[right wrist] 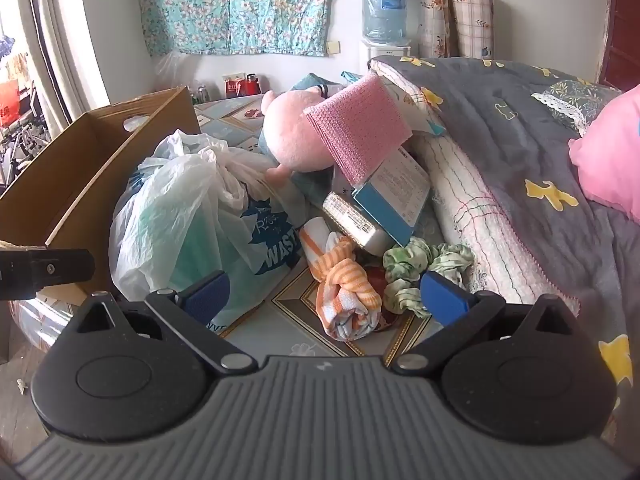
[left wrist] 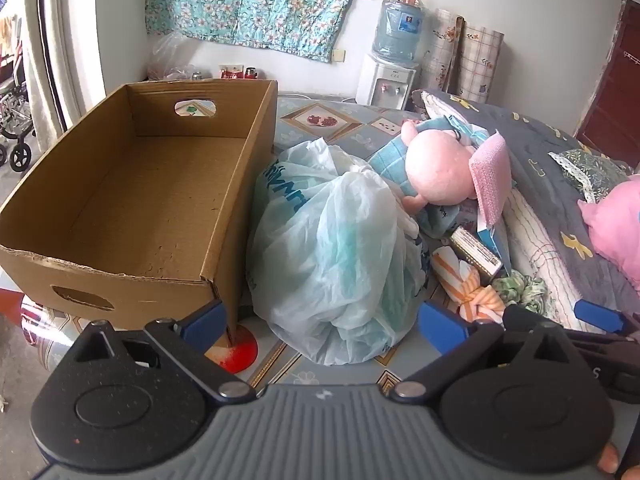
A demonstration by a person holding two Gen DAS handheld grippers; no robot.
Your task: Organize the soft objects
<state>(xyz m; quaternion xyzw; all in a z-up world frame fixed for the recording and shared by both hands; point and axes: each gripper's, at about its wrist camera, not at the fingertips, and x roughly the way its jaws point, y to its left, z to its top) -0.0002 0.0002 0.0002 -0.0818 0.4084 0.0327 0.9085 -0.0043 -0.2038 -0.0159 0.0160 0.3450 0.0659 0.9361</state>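
**Two claws spread wide over a heap of soft things**

Both of my claws gape with nothing between the blue pads. My left gripper (left wrist: pixel 322 330) hangs over the near edge of the plastic bag (left wrist: pixel 336 248), which lies on the bed against the side of the cardboard box (left wrist: pixel 120 280). Only this view looks down into the box and shows its bare floor; it also catches my right claw's blue tip at the far right edge.

My right gripper (right wrist: pixel 326 294) hovers above the orange striped cloth (right wrist: pixel 344 280), knotted and lying beside the green scrunchies (right wrist: pixel 416 264). From here I read more of the bag's blue print, and my left claw's black side pokes in at the left edge. This side shows the two flat packets (right wrist: pixel 384 200) stacked and tilted under the pink knitted cloth (right wrist: pixel 358 128) far better than the left view does.

Farther back, the pink plush toy (left wrist: pixel 436 168) lies behind the bag. The grey quilt (right wrist: pixel 520 128) rises to the right, and a water dispenser (left wrist: pixel 390 76) stands by the wall.
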